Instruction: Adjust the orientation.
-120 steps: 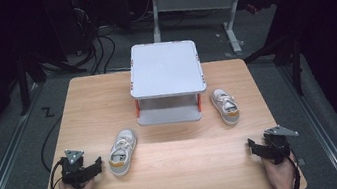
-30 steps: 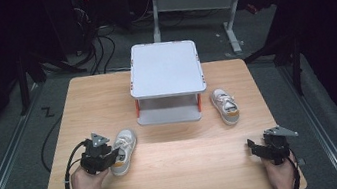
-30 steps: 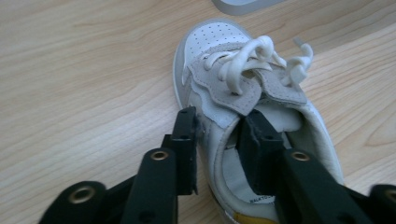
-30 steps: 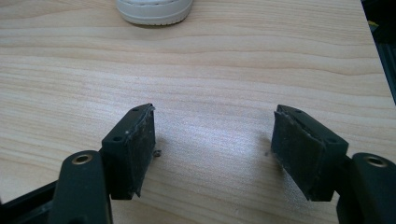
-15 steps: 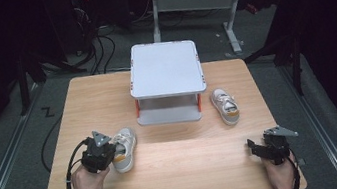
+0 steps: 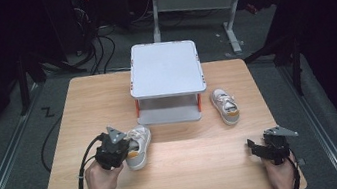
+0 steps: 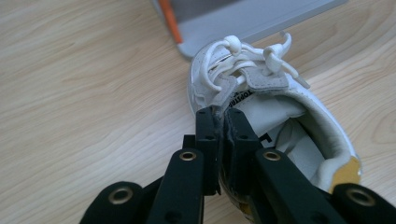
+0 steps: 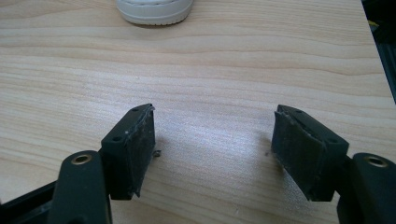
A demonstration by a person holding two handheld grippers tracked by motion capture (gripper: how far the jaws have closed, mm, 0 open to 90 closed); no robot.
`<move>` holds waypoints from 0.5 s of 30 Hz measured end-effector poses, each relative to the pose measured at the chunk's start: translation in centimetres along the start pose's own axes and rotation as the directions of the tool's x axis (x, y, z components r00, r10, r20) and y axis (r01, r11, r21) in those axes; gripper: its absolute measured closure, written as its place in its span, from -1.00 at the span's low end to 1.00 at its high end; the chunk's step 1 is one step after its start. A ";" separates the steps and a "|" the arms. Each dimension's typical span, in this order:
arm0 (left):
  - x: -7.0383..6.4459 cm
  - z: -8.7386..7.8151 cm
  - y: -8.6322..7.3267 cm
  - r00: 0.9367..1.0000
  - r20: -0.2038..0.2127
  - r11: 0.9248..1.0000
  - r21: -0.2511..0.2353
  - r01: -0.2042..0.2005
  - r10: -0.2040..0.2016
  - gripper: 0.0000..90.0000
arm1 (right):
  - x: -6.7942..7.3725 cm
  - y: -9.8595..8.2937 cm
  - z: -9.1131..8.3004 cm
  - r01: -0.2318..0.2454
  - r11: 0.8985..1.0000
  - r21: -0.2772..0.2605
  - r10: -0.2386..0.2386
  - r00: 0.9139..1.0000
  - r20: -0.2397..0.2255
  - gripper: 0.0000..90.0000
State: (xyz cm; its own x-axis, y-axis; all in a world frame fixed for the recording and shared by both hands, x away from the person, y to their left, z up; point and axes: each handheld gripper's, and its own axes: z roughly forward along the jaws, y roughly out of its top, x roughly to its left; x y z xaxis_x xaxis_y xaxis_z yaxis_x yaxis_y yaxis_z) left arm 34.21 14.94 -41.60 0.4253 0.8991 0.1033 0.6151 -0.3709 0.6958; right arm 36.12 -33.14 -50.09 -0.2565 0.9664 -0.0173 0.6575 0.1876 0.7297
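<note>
The left gripper (image 6: 114,150) is covering part of the small white shoe with white laces and a yellow heel patch (image 6: 139,147) in the high view, so the shoe's near side is hiding behind it. In the left gripper view the black jaws are blocking the inside of the shoe (image 7: 275,121), and the heel is running off the right edge. There is dark writing on the white tongue inside the shoe, but it is too small and too tilted to read.

The left gripper (image 7: 223,116) is pinching tight on the side wall of this shoe, near the grey strap, with one jaw outside and one jaw inside. The shoe is sitting on the light wooden counter (image 6: 82,102), just in front of the white two-level stand with orange legs (image 6: 167,79), near its left front corner.

A second small white shoe (image 6: 224,106) is lying on the counter just to the right of the stand. In the right gripper view the toe of a white shoe (image 8: 154,11) is peeking in at the top, cut off by the edge.

The right gripper (image 8: 215,140) is standing wide open, holding nothing, with its jaws low over the bare wood. In the high view the right gripper (image 6: 270,147) is staying near the front right corner of the counter, well apart from both shoes.
</note>
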 end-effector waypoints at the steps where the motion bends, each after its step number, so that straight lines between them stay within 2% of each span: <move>1: -0.6 0.2 0.3 1.000 0.003 1.000 0.002 -0.011 0.011 0.90 | 0.0 0.0 0.0 0.000 1.000 0.000 0.000 1.000 0.000 -0.33; 3: -1.6 0.5 0.8 1.000 0.004 1.000 0.003 -0.031 0.031 0.90 | 0.0 0.0 0.0 0.000 1.000 0.000 0.000 1.000 0.000 -0.32; 4: -2.6 1.0 1.1 0.999 0.004 0.999 0.006 -0.044 0.044 0.90 | 0.0 0.0 0.0 0.000 1.000 0.000 0.000 1.000 0.000 -0.33; 6: -3.5 1.6 1.4 0.999 0.009 0.999 0.010 -0.051 0.051 0.90 | 0.0 0.0 0.0 0.000 1.000 0.000 0.000 1.000 0.001 -0.33; 7: -3.5 1.6 1.4 0.999 0.009 0.999 0.010 -0.051 0.051 0.90 | 0.0 0.0 0.0 0.000 1.000 0.000 0.000 1.000 0.001 -0.33; 9: -4.5 2.3 1.5 0.998 0.022 0.998 0.017 -0.056 0.055 0.90 | 0.0 0.0 0.0 0.000 1.000 0.000 0.000 1.000 0.000 -0.33; 15: -5.9 3.0 1.5 0.997 0.009 0.996 0.035 -0.078 0.077 0.89 | 0.0 0.0 0.0 0.000 1.000 0.000 0.000 1.000 0.001 -0.33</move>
State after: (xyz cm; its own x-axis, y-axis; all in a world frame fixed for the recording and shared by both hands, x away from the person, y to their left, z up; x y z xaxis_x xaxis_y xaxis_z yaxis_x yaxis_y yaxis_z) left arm 34.63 8.42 -43.35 0.4778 0.8655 0.1501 0.6033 -0.4476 0.6601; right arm 36.12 -33.14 -50.10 -0.2559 0.9666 -0.0176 0.6576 0.1873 0.7297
